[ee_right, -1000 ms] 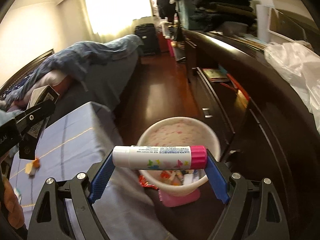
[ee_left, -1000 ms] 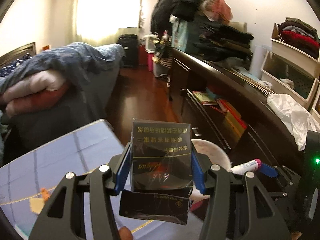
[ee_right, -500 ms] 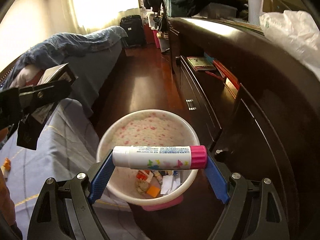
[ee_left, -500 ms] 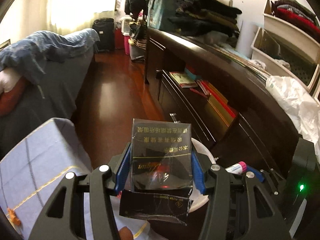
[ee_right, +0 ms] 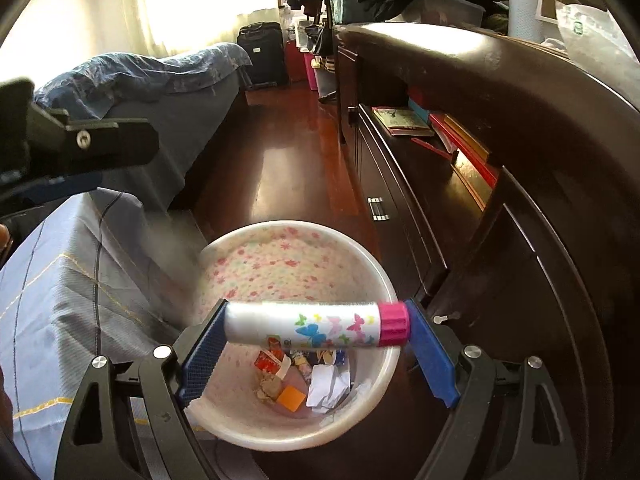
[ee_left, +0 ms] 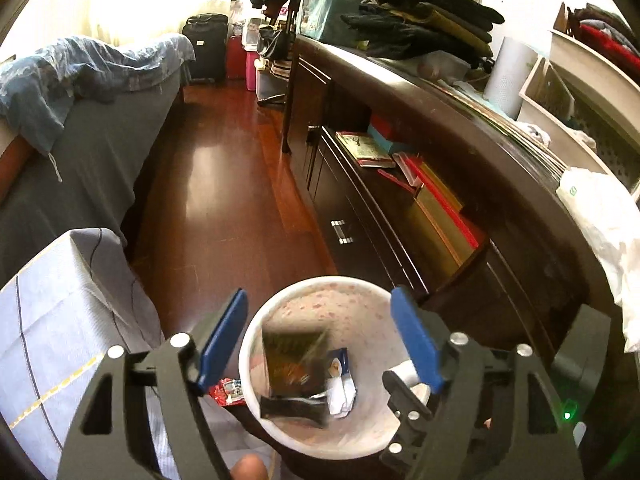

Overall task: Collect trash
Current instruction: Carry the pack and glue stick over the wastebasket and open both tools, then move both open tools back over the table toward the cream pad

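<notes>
A white bin with pink flowers [ee_left: 247,344] stands on the floor below both grippers. My left gripper [ee_left: 318,300] hangs over it, its jaws opening, blue pads apart and touching nothing. A black cigarette box [ee_left: 294,364], blurred, drops free into the bin among paper scraps. My right gripper [ee_right: 316,320] is shut on a white glue stick with a pink cap [ee_right: 312,324], held crosswise over the bin's [ee_right: 384,276] near side. The left gripper's finger [ee_right: 80,148] shows at the left of the right wrist view.
A dark wooden dresser [ee_left: 460,184] with books on its shelf runs along the right, a white plastic bag [ee_left: 600,216] on top. A blue checked cloth [ee_left: 60,320] lies left of the bin, a red wrapper [ee_left: 228,390] beside it. A grey bed [ee_left: 80,152] stands further left.
The left gripper moved over the bin, sank and opened, and the black box left its pads and is falling in. The right gripper came closer over the bin, still holding the glue stick.
</notes>
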Demonstrator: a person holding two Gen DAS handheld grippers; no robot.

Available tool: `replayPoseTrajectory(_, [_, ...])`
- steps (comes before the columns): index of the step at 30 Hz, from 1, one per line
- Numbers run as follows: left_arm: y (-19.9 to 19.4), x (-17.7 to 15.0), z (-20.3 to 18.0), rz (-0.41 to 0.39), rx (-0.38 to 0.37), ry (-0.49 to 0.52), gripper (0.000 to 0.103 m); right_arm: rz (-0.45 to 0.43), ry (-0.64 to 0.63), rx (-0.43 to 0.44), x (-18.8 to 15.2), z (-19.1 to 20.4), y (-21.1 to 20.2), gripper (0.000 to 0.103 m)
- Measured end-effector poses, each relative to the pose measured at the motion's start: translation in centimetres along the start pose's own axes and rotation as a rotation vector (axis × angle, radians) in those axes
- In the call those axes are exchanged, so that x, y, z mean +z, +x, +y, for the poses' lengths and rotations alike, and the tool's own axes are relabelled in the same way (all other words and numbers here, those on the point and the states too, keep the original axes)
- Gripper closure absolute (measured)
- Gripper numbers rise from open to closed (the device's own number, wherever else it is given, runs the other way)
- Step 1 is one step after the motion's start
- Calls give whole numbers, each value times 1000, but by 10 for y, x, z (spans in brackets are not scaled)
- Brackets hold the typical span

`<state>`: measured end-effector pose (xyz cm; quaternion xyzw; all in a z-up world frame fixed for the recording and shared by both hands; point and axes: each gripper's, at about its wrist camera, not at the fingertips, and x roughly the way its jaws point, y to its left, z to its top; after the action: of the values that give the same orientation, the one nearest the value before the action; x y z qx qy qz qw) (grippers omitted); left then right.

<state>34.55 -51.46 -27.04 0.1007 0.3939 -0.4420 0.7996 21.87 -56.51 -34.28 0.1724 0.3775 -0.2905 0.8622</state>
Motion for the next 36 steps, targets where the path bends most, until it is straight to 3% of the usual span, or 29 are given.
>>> replayPoseTrajectory(6, [-1,1,-1,-7,12,-1,22,-4,0,-5,1,-2,1,16])
replayPoseTrajectory(15, [-33,-2,7,-59,63,-8,19,18,-16,-12,-6,4,-12,15])
replayPoseTrajectory(20, [-69,-8,18,-111,145,-8,10,26,-51,-30,-13,15,-33,14])
replayPoseTrajectory(30, [-142,-42,53,-159,322,-54,5,9,-120,92,-25,62,-94,10])
replayPoseTrajectory(36, [-184,-79,90,-160,415,-134,4,-3,-193,183,-35,105,-121,10])
